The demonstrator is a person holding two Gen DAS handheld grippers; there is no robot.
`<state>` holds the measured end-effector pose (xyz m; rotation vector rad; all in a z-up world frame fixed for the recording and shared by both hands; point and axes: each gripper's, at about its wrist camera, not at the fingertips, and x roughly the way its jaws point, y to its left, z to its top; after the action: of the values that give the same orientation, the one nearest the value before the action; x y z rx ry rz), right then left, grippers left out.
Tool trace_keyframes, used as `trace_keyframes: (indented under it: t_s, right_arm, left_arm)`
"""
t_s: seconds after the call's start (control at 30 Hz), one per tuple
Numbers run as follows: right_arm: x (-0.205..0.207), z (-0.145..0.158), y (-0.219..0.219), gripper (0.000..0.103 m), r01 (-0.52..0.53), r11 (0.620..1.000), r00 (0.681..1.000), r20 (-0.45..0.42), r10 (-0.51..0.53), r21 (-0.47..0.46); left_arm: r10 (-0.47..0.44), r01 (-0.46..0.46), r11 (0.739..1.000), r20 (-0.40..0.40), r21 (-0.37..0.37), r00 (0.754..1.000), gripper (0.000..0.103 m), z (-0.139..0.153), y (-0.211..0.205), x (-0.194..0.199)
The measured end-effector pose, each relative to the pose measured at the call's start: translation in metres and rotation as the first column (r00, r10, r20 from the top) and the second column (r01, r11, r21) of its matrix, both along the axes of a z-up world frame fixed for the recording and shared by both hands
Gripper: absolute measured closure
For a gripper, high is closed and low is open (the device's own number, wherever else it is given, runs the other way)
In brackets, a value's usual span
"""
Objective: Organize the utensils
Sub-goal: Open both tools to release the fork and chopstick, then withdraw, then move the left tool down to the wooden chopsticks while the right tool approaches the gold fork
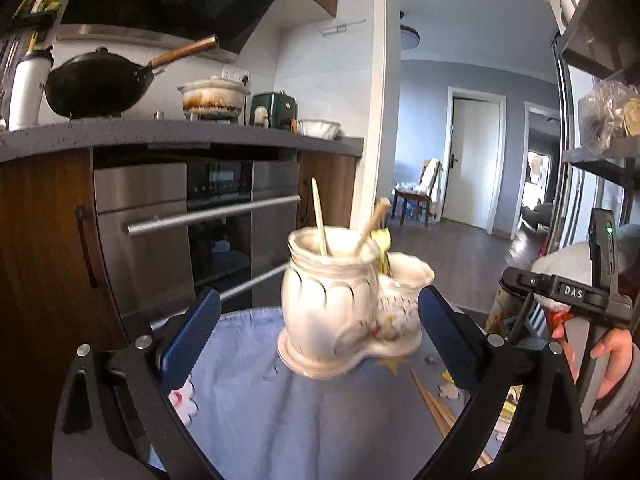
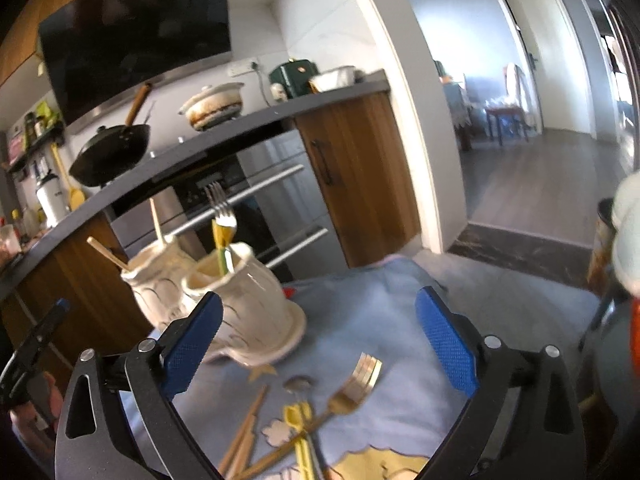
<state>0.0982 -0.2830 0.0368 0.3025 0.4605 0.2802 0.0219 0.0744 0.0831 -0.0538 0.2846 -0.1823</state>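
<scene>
Right wrist view: gold fork (image 2: 348,394) lies flat, tines pointing away up-right; both grippers' jaws gape wide, empty.

both grippers wide open, nothing gripped: left gripper (image 1: 320,328) and right gripper (image 2: 320,340) angled slightly down; right hand (image 1: 608,360) on its handle.

The holder (image 1: 340,304) is creamy white with little flowers. The cloth (image 2: 372,320) is light blue. One fork (image 2: 352,384) is gold. The gripper pads (image 2: 448,340) are bright blue.
</scene>
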Motion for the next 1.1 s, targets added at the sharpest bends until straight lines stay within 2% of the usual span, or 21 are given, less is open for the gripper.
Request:
trace_keyframes:
  t_s: [0.33, 0.57, 0.7, 0.87, 1.07, 1.1]
  right_arm:
    - [-0.001, -0.030, -0.007, 0.007, -0.018, 0.995, 0.995, -0.100, 0.008, -0.102]
    - [0.003, -0.036, -0.009, 0.007, -0.017, 0.992, 0.994, -0.113, 0.003, -0.125]
    - [0.008, -0.040, -0.007, 0.007, -0.017, 0.988, 0.991, -0.132, -0.003, -0.152]
    - [0.009, -0.042, -0.008, 0.007, -0.019, 0.989, 0.989, -0.145, -0.003, -0.147]
    - [0.012, -0.043, -0.002, 0.009, -0.045, 0.986, 0.987, -0.162, 0.019, -0.159]
    - [0.013, -0.044, -0.001, 0.010, -0.053, 0.985, 0.985, -0.169, 0.025, -0.162]
  left_arm:
    - [-0.048, 0.053, 0.998, -0.120, 0.040, 0.992, 0.006, -0.033, -0.028, -0.003]
    - [-0.091, 0.106, 0.993, -0.211, 0.059, 0.973, 0.006, -0.053, -0.052, 0.002]
    - [-0.099, 0.138, 0.985, -0.312, 0.107, 0.945, 0.006, -0.069, -0.070, 0.010]
    - [-0.100, 0.166, 0.979, -0.426, 0.120, 0.899, 0.006, -0.090, -0.083, 0.020]
    - [-0.094, 0.179, 0.975, -0.486, 0.132, 0.869, 0.007, -0.103, -0.090, 0.026]
    - [-0.098, 0.183, 0.975, -0.493, 0.128, 0.865, 0.011, -0.104, -0.091, 0.027]
